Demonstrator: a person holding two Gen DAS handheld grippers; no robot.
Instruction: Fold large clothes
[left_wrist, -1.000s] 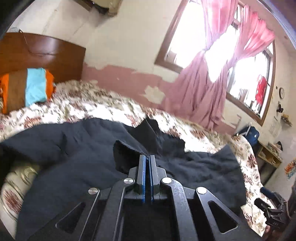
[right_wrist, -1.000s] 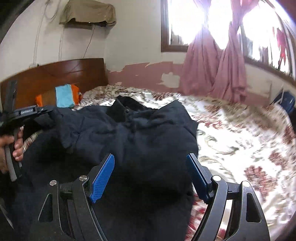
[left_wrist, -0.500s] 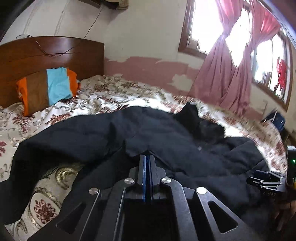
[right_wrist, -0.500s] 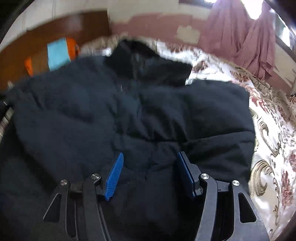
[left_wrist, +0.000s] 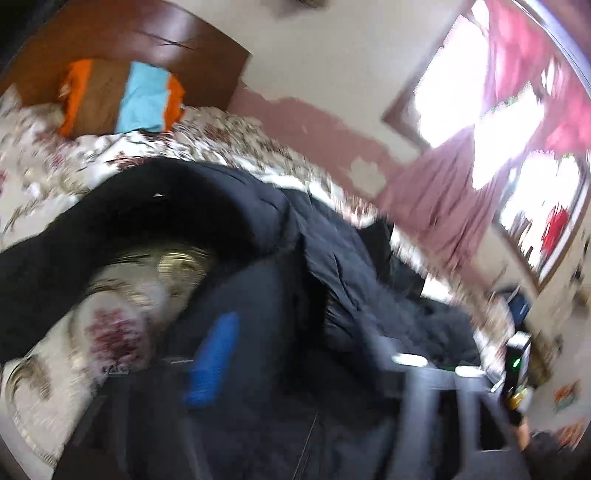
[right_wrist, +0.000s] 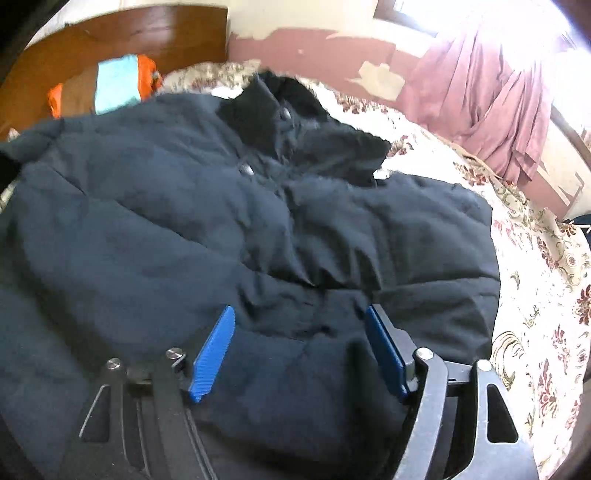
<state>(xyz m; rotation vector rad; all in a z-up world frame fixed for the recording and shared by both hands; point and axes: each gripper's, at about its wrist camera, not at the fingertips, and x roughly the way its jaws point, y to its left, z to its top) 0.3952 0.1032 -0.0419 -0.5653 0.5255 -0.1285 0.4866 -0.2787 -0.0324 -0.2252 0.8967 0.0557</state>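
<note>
**Right wrist view: dark padded jacket spread across the bed**

Right wrist view: a large navy jacket (right_wrist: 229, 206) is seen laid flat on the floral bedspread (right_wrist: 546, 280), its quilted, puffy panels creased and its black fleecy collar (right_wrist: 291, 107) pointed toward the wooden headboard (right_wrist: 122, 44). Two round snap buttons are made out down the front placket. The right gripper (right_wrist: 299, 347) is held low over the hem, its ribbed blue pads apart; the jaws have just been opening, and jacket fabric is bulged up between them without being pinched.

In the left wrist view everything is smeared by motion. The left gripper (left_wrist: 295, 365) is shown with jaws that have just been opening wide: one blue pad (left_wrist: 214, 358) is picked out at the left, the other lost in blur. Nothing is clamped; the jacket (left_wrist: 332, 266) is lying beneath and ahead, one sleeve arched over the cream, gold-scrolled bedspread (left_wrist: 122, 295).

A folded bundle (left_wrist: 122, 98) in orange, brown and turquoise is seen against the headboard. Pink curtains (right_wrist: 491, 110) are hung at the bright window, beside a wall of flaking pink paint.
</note>
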